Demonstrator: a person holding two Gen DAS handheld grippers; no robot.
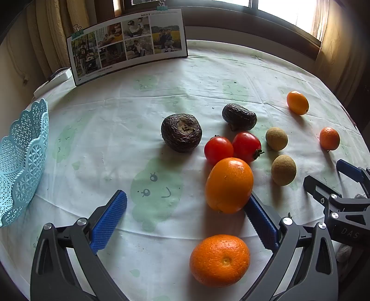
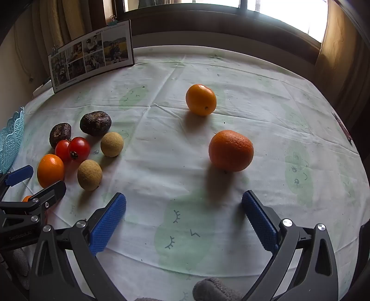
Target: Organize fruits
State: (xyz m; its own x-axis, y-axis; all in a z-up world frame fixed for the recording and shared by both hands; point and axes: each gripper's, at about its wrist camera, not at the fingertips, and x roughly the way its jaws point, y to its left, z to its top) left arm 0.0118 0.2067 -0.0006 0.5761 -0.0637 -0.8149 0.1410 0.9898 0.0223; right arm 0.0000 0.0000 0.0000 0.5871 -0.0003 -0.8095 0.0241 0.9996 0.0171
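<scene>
A pale cloth with green cartoon prints covers the bench (image 2: 175,76); a photo calendar (image 1: 129,44) stands upper left below a bright window (image 1: 289,9). Both the left claw (image 1: 185,217) and right claw (image 2: 183,217) gape empty, fruits (image 1: 229,185) scattered mid-frame, blue basket (image 1: 20,162) at left edge

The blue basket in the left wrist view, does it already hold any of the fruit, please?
No, the blue basket shows only its bare lattice wall, and every visible fruit, such as the two tomatoes, lies on the tablecloth.
</scene>
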